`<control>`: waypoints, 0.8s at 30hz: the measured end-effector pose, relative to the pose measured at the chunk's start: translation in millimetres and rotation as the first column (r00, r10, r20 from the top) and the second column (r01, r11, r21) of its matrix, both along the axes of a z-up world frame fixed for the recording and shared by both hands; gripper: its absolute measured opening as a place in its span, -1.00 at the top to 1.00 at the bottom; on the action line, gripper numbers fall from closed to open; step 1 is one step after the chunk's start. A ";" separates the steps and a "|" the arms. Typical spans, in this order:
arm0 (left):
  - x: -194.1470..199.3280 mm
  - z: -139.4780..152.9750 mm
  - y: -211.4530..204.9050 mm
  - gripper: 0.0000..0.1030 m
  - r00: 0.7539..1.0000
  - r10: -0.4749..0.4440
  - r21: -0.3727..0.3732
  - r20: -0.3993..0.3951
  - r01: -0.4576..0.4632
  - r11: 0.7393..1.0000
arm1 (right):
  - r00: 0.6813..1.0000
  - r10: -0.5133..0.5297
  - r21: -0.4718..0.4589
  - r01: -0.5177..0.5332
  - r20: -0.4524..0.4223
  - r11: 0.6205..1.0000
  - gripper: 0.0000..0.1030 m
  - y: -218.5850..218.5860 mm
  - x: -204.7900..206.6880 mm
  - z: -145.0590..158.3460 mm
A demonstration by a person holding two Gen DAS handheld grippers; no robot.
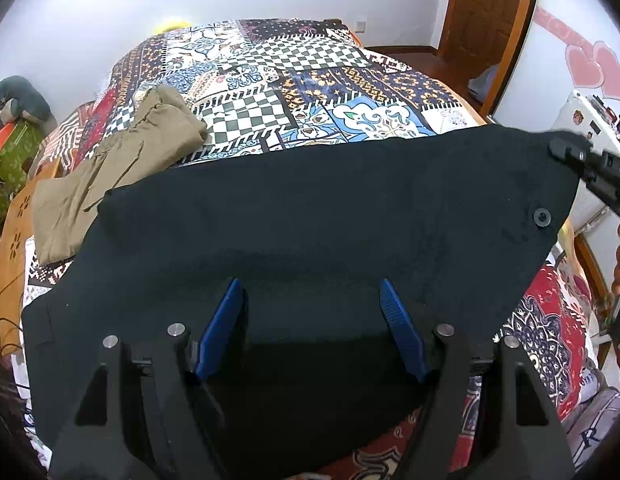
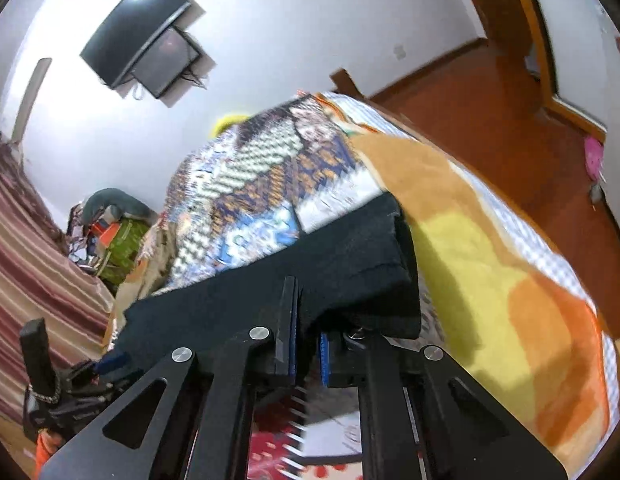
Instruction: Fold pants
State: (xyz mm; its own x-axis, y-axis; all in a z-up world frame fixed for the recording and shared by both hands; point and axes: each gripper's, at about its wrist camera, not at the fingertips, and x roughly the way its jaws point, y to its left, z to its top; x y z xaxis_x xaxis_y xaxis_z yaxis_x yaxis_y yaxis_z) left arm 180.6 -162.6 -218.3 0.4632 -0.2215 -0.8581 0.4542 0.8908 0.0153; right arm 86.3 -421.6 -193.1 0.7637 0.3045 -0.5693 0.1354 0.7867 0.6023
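- Two grippers work black pants [image 1: 310, 216] spread across a patchwork bedspread [image 1: 310, 80].
- Left gripper [image 1: 312, 320] hovers above them, jaws released.
- Right gripper [image 2: 308, 344], at three o'clock, pinches the waistband corner.
- Khaki pants [image 1: 122, 164] lie folded at ten o'clock.

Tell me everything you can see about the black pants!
The black pants are dark, soft-looking cloth, spread wide over the patterned bedspread. A round black button sits near the right corner. The right gripper pinches that corner's edge shut and holds it up. The left gripper hangs open above the middle of the cloth. The far left corner lies partly over the tan pants.
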 end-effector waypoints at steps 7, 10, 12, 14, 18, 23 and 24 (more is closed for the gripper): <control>-5.5 17.9 28.2 -0.38 0.998 0.044 -0.044 0.039 -0.042 0.998 | 0.991 0.088 -0.031 -0.086 0.098 0.996 0.86 29.6 20.8 42.7; -6.4 26.7 48.9 -0.38 0.995 0.086 -0.070 0.058 -0.082 0.994 | 0.982 0.131 -0.043 -0.126 0.139 0.991 0.86 48.2 31.6 59.5; -7.1 30.8 62.1 -0.38 0.991 0.114 -0.083 0.068 -0.108 0.991 | 0.974 0.160 -0.051 -0.154 0.158 0.987 0.86 58.9 38.2 67.7; -8.3 34.0 76.1 -0.38 0.987 0.142 -0.090 0.078 -0.135 0.987 | 0.964 0.197 -0.069 -0.188 0.179 0.980 0.86 73.5 46.3 77.7; -10.8 38.6 107.2 -0.38 0.974 0.206 -0.109 0.091 -0.196 0.974 | 0.940 0.271 -0.094 -0.256 0.208 0.962 0.86 101.0 61.1 93.1; -13.7 41.0 148.2 -0.38 0.949 0.301 -0.137 0.093 -0.287 0.948 | 0.894 0.391 -0.122 -0.373 0.219 0.920 0.86 150.6 75.8 103.5; -14.2 40.7 155.5 -0.38 0.944 0.318 -0.142 0.091 -0.304 0.942 | 0.886 0.410 -0.124 -0.391 0.217 0.912 0.86 157.6 76.9 103.6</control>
State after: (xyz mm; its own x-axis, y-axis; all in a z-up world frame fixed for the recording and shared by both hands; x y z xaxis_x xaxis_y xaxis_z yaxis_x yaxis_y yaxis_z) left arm 166.3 -7.0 -177.6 0.6166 -0.1523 -0.7724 0.1559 0.9853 -0.0698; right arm 163.1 -264.0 -89.5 0.6994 0.5760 -0.4231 -0.3377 0.7881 0.5147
